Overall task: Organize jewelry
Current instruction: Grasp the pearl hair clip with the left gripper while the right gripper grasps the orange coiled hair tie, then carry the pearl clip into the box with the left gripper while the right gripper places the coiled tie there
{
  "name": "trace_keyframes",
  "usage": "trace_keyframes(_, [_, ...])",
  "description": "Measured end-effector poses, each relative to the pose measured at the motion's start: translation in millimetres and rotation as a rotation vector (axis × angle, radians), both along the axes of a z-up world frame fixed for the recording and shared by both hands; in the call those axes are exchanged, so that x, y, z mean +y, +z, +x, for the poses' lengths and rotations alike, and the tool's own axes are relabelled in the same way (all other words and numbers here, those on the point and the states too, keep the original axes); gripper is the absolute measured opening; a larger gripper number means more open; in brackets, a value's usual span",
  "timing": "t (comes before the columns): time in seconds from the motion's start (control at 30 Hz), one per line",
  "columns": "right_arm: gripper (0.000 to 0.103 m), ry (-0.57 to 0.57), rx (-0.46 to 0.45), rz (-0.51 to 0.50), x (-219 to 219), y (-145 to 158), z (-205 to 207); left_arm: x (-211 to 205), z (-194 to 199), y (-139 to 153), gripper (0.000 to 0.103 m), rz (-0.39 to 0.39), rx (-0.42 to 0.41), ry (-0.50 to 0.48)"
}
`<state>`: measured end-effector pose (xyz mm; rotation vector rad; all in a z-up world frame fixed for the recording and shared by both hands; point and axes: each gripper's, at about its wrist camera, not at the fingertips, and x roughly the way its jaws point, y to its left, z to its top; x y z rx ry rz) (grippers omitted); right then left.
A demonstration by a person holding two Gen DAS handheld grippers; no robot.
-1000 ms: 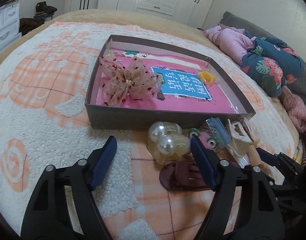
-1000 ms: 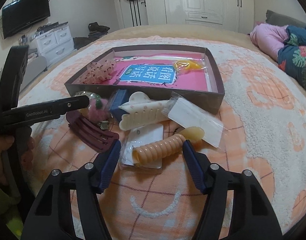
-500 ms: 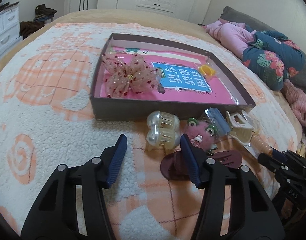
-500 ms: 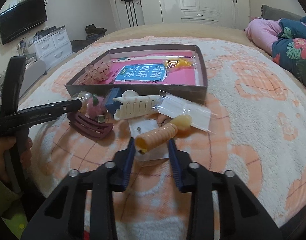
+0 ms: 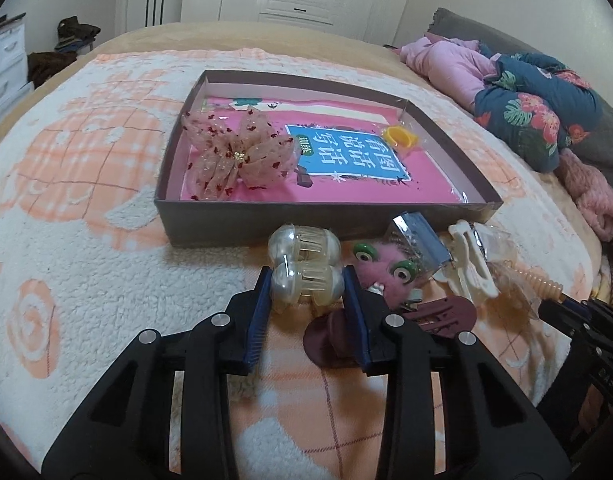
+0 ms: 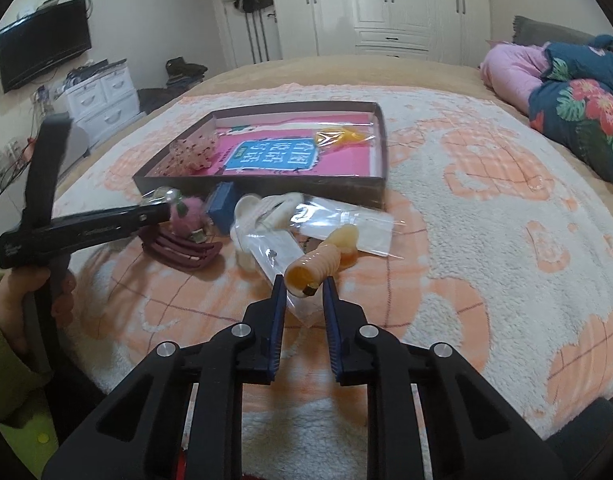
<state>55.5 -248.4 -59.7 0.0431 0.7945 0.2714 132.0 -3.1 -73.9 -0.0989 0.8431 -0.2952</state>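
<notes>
Your left gripper [image 5: 306, 280] pinches the pearl clip [image 5: 304, 282]; right gripper [image 6: 304, 288] barely grips the spiral clip's [image 6: 314, 266] near tip, so it might slip.

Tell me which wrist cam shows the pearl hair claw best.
Left wrist: the pearl hair claw sits centred between the left gripper jaws, unobstructed. Right wrist shows only a glimpse behind the left gripper's arm.

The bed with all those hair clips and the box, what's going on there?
A person is sorting hair accessories into a shallow box on the bed. The left claw is closed around a pearly clear hair clip lying just in front of the box. The right claw grips one end of an orange spiral hair tie among bagged items. A sheer bow and a yellow piece are already inside the box.
</notes>
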Motion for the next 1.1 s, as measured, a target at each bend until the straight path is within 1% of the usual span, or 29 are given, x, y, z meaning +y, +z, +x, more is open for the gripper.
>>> trace_keyframes(0.07, [0.022,-0.007,0.015,0.025,-2.4,-2.1,2.4,1.9,-1.1,-0.4,0.027,-0.008,0.003,0.002])
trace_keyframes(0.3, [0.022,-0.001,-0.014,0.012,2.1,1.2,4.3,4.6,-4.2,1.6,0.027,-0.024,0.000,0.003])
trace_keyframes(0.43, [0.019,-0.006,-0.048,-0.006,1.8,5.7,1.6,7.1,-6.8,4.1,0.027,-0.033,-0.007,0.004])
trace_keyframes(0.5, [0.019,0.005,-0.047,-0.014,3.3,7.3,1.8,7.6,-8.1,5.6,0.027,-0.038,-0.010,0.003])
trace_keyframes(0.67, [0.021,-0.006,-0.012,0.029,-2.1,5.6,5.5,7.4,-10.1,6.9,0.027,-0.043,-0.014,-0.002])
trace_keyframes(0.9, [0.021,-0.014,-0.044,0.034,-1.4,12.9,6.8,7.4,-10.1,6.6,0.027,-0.051,-0.009,-0.004])
trace_keyframes(1.03, [0.020,-0.014,-0.054,0.005,-0.1,12.8,11.8,7.5,-9.6,6.3,0.027,-0.051,-0.007,-0.005])
trace_keyframes(1.1, [0.019,-0.013,-0.076,-0.015,0.7,14.1,11.5,7.4,-9.6,6.3,0.027,-0.053,-0.007,-0.005])
